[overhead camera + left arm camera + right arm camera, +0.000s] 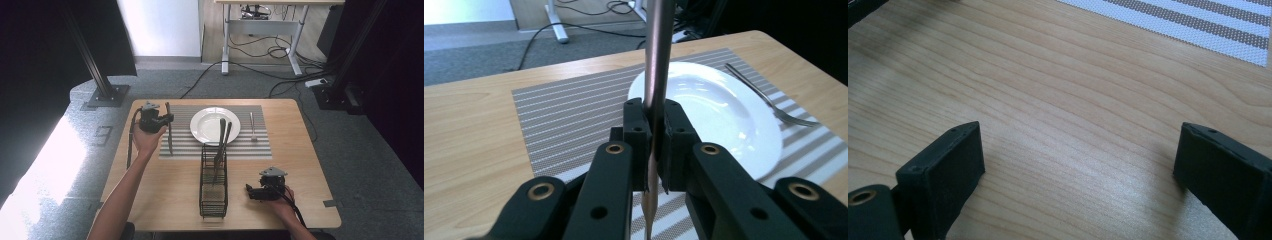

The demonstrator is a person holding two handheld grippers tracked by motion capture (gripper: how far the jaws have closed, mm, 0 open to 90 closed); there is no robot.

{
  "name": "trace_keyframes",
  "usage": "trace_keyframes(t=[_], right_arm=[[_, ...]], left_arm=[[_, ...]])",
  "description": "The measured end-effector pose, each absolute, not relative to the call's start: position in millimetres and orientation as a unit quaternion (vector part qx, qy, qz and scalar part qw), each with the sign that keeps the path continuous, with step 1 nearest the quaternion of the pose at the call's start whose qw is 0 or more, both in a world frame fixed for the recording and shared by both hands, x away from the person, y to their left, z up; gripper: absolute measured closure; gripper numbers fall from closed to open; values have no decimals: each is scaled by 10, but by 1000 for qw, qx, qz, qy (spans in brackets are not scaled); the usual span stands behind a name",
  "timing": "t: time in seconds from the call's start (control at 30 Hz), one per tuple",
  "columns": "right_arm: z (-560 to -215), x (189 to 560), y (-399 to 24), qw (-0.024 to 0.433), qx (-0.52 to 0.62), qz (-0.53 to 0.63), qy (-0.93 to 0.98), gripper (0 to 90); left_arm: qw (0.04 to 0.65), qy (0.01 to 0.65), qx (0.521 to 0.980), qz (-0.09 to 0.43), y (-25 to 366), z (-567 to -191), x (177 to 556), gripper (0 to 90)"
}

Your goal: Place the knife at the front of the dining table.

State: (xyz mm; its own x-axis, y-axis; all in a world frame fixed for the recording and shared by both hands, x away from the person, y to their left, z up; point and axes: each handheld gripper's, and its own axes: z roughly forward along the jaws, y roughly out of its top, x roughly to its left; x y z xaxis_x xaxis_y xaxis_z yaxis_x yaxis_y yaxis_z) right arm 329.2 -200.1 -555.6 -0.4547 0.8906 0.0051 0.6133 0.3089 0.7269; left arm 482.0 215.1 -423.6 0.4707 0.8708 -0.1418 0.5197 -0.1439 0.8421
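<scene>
My left gripper is shut on a long metal knife, held above the left part of the striped placemat. In the left gripper view the knife's shaft stands upright between the pads, in front of the white plate. That left gripper clamps it near mid-length. The plate lies in the middle of the mat, with a fork to its right. My right gripper rests low at the front right of the table, open, nothing between its jaws.
A black wire caddy stands in front of the plate with two utensils leaning in it. The fork lies past the plate. Bare wood lies under the right gripper. A desk frame and cables sit on the floor behind.
</scene>
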Motion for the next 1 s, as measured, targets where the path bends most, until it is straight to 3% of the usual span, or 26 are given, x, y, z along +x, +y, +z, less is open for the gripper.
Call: trace_keyframes(t=[1.0], right_arm=[[-5556, 3303, -1991, 203, 477, 340, 784, 61]], left_arm=[[421, 511, 729, 175, 2011, -4409, 5306, 831]])
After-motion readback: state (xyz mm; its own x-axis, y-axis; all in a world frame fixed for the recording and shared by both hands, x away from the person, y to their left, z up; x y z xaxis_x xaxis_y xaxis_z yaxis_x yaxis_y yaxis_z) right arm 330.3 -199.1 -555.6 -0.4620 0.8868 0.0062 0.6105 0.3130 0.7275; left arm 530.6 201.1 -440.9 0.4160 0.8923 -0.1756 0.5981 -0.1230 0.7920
